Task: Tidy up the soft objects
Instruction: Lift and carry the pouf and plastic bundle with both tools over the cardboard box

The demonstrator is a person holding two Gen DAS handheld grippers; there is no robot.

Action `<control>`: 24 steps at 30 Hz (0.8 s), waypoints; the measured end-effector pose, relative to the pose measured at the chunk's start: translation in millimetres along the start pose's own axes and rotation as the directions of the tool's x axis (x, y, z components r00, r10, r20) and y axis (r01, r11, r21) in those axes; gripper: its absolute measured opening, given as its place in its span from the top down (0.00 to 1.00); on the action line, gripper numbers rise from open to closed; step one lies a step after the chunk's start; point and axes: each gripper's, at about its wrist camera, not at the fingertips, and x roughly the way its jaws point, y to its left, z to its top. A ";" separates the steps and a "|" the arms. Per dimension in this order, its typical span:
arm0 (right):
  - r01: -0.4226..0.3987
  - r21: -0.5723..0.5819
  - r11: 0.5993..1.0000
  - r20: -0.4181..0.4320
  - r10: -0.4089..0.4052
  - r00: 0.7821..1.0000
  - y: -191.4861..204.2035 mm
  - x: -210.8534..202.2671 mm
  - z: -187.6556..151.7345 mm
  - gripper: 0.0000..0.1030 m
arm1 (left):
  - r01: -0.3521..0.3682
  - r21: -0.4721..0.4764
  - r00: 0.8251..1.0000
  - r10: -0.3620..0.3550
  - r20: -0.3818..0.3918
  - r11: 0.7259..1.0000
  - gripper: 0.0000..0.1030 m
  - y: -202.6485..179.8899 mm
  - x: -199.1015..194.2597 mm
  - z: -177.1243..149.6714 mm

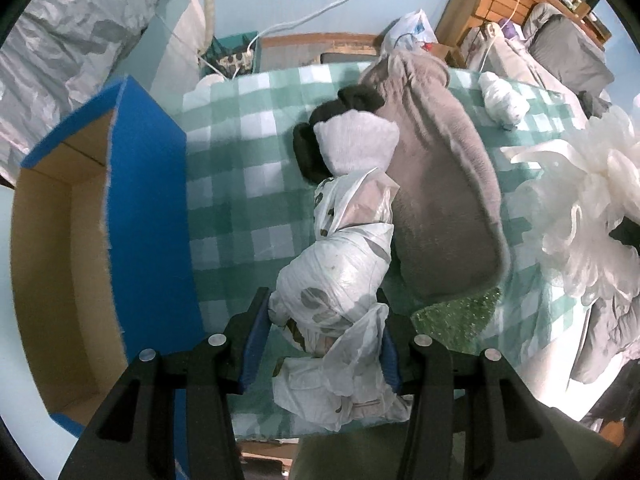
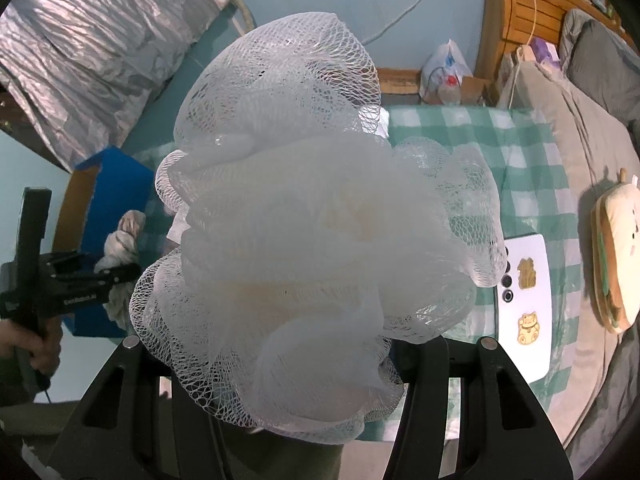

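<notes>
Left gripper [image 1: 324,344]: clamped on knotted plastic bag bundle [image 1: 336,280]. Right gripper [image 2: 280,364]: clamped on mesh loofah [image 2: 320,216]. Your target, blue-edged cardboard box [image 1: 148,208], sits left of left jaws; clear its rim before you release.

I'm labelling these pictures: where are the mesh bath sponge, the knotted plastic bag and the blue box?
mesh bath sponge [image 2: 320,220]: right wrist view, middle of the netting.
knotted plastic bag [image 1: 336,272]: left wrist view, its bulging middle.
blue box [image 1: 148,200]: left wrist view, its blue outer wall.
</notes>
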 end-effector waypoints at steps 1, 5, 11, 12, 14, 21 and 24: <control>-0.003 -0.002 1.000 0.005 0.003 1.000 2.3 -2.3 1.2 0.48 | -0.002 0.003 1.000 0.002 0.010 1.000 0.52 -6.8 -8.5 -12.6; -0.013 -0.011 1.000 0.023 0.013 1.000 13.9 -11.9 3.9 0.48 | 0.001 0.012 0.999 -0.002 0.033 1.000 0.52 -4.9 -29.9 -25.7; -0.020 -0.021 1.000 0.040 0.021 0.999 22.8 -19.3 10.6 0.48 | -0.012 0.035 0.997 0.009 0.077 0.999 0.52 3.1 -59.4 -35.7; -0.021 -0.029 0.999 0.046 0.022 0.999 27.5 -21.6 13.4 0.48 | -0.018 0.041 0.996 0.014 0.087 0.999 0.52 3.9 -64.5 -36.4; -0.023 -0.039 0.999 0.051 0.025 0.998 32.8 -24.1 15.4 0.48 | -0.023 0.044 0.995 0.018 0.101 0.999 0.52 6.5 -72.0 -37.2; -0.022 -0.070 0.997 0.062 0.026 0.998 50.3 -31.4 22.6 0.48 | -0.028 0.030 0.989 0.023 0.147 0.999 0.52 18.7 -95.7 -37.5; -0.026 -0.079 0.997 0.066 0.031 0.997 53.6 -33.0 25.5 0.48 | -0.030 0.023 0.986 0.026 0.165 0.999 0.52 24.5 -103.5 -37.6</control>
